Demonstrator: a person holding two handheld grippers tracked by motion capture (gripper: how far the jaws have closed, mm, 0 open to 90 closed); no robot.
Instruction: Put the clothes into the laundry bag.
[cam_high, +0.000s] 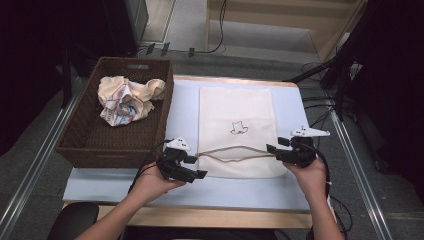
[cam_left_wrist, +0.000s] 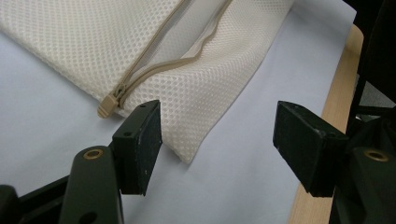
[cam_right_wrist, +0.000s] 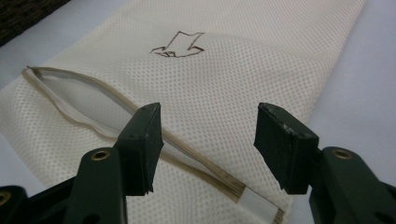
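A cream mesh laundry bag (cam_high: 236, 131), rectangular and flat, lies on the pale blue table cover with its long side running away from the person. A small dark line drawing (cam_right_wrist: 180, 45) marks its middle. Its tan zipper (cam_high: 235, 152) runs across the near end and stands open, the two edges gaping. The tan zipper pull (cam_left_wrist: 108, 105) sits at the bag's left corner.

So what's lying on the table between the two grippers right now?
In the high view, the near end of the cream mesh bag spans from the left gripper to the right gripper, with its tan zipper gaping open.
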